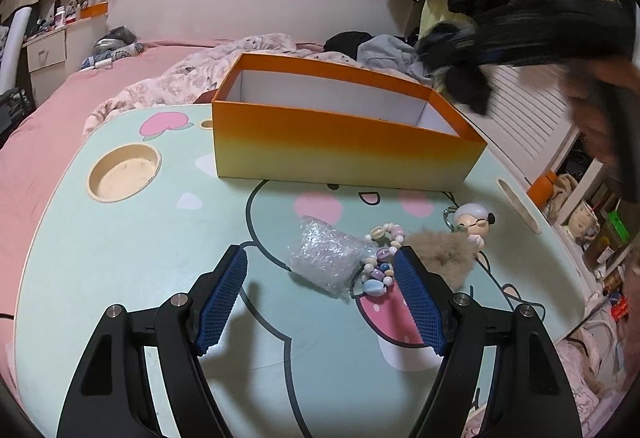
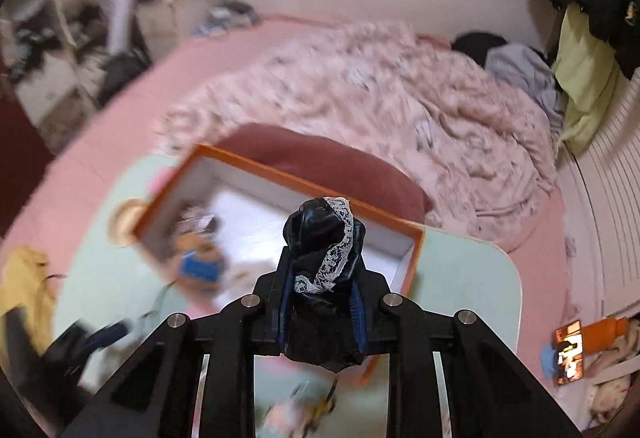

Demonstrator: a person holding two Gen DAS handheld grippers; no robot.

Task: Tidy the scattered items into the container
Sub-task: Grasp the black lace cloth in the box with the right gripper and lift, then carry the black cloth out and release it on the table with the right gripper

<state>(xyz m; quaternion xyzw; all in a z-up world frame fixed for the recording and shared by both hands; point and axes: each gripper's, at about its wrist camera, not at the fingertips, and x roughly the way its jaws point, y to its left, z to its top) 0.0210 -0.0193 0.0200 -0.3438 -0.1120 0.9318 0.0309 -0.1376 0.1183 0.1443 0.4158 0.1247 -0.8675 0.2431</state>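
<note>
Right gripper (image 2: 320,302) clenched on black lace-trimmed cloth (image 2: 322,250) above orange box (image 2: 414,258); blurred view suggests fast motion, so cloth may snag the rim. Left gripper (image 1: 320,294) spread wide near bead bracelet (image 1: 380,266) on desk (image 1: 120,258).

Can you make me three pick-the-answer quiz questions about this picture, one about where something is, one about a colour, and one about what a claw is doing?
1. Where does the pastel bead bracelet lie?
A. inside the box
B. on the mint cartoon table by the crinkly bubble-wrap bag
C. on the bed

2. What colour is the rim of the open cardboard box?
A. orange
B. green
C. purple

3. What is the right claw doing?
A. hanging open
B. gripping a spoon
C. clamped on a black cloth with white lace trim

Answers: 1 B, the beads sit on the tabletop touching the bag. 2 A, the box edge is orange all round. 3 C, the cloth is pinched between its pads above the box.
</note>
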